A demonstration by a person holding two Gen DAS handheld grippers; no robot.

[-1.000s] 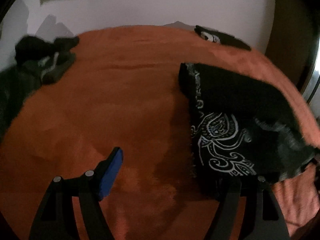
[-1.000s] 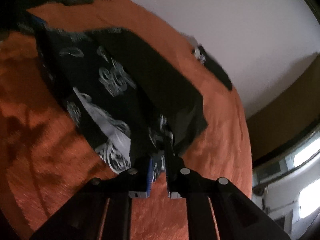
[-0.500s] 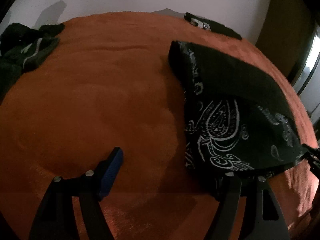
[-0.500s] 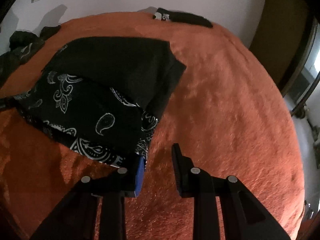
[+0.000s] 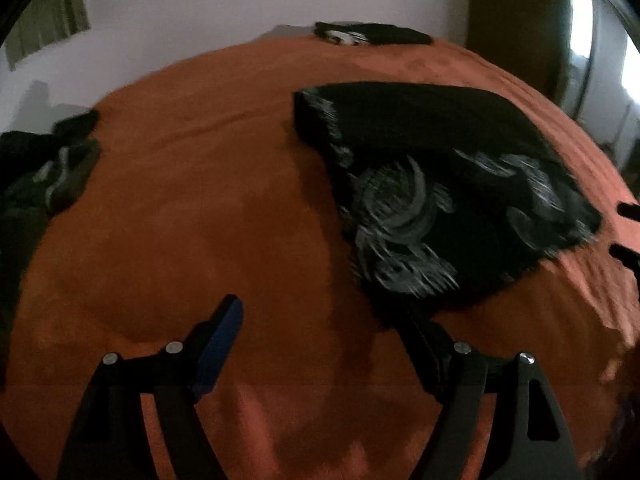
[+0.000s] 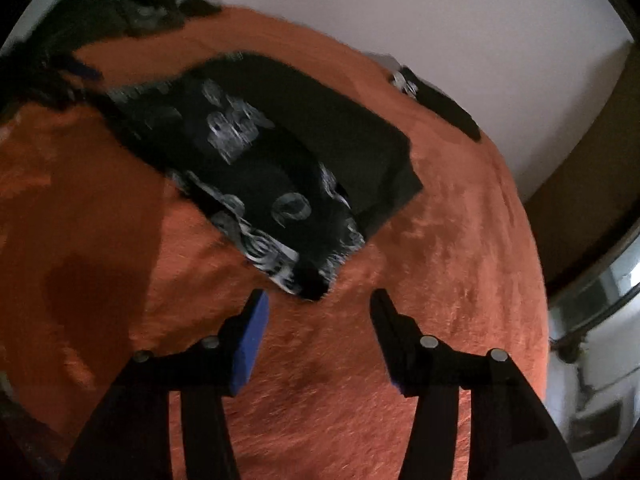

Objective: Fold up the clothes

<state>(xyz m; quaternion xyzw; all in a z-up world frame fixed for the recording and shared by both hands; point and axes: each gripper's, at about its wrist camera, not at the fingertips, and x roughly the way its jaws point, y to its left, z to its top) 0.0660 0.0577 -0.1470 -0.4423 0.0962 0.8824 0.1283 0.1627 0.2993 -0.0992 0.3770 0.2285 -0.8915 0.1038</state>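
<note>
Left wrist view: far left of the left gripper [image 5: 320, 320] lies a heap of dark clothes [image 5: 44, 172] on the fuzzy orange blanket [image 5: 180, 200]. This gripper's jaws are spread wide, holding nothing. Ahead and to its right lies the folded black garment with white paisley print [image 5: 432, 188], its near corner just beside the right finger. Beyond it, a small black item [image 5: 372, 34] sits by the white wall [image 5: 240, 4].

Right wrist view: the right gripper [image 6: 318, 306] is also spread wide and holds nothing, with the garment's [image 6: 272, 152] near corner just ahead, between its fingers.
</note>
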